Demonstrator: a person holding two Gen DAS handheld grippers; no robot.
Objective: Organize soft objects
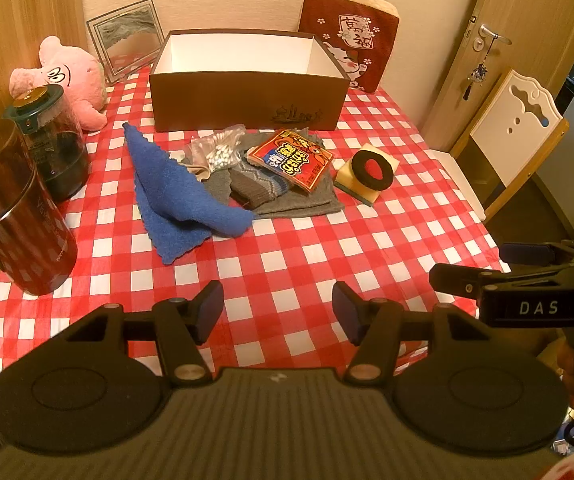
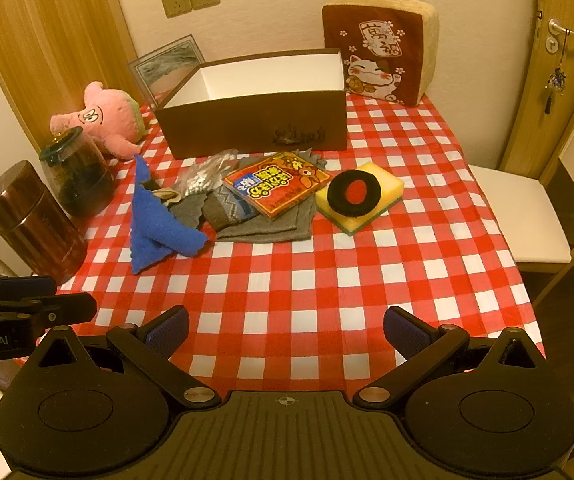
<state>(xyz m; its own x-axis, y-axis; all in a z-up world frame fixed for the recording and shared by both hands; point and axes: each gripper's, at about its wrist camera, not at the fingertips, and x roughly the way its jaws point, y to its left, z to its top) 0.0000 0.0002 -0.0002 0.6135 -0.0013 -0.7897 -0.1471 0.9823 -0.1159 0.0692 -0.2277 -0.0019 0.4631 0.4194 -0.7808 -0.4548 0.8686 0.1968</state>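
Observation:
A pile of soft things lies mid-table before an open brown box (image 1: 247,98) (image 2: 255,124): a blue towel (image 1: 175,196) (image 2: 155,224), grey cloth (image 1: 299,204) (image 2: 271,228), a knitted sock (image 1: 259,184) (image 2: 227,208), a red packet (image 1: 291,158) (image 2: 275,184), a bag of cotton swabs (image 1: 219,148) (image 2: 203,176), and a yellow sponge (image 1: 383,160) (image 2: 383,188) under a black ring (image 1: 373,168) (image 2: 354,193). My left gripper (image 1: 277,310) and right gripper (image 2: 287,330) are open and empty, near the table's front edge, well short of the pile.
A pink plush pig (image 1: 71,76) (image 2: 107,120), two dark jars (image 1: 15,216) (image 2: 35,220), a framed picture (image 1: 127,36) and a cat cushion (image 1: 351,48) (image 2: 379,48) ring the table. A chair (image 2: 519,216) stands at the right. Red checked tablecloth (image 1: 287,248).

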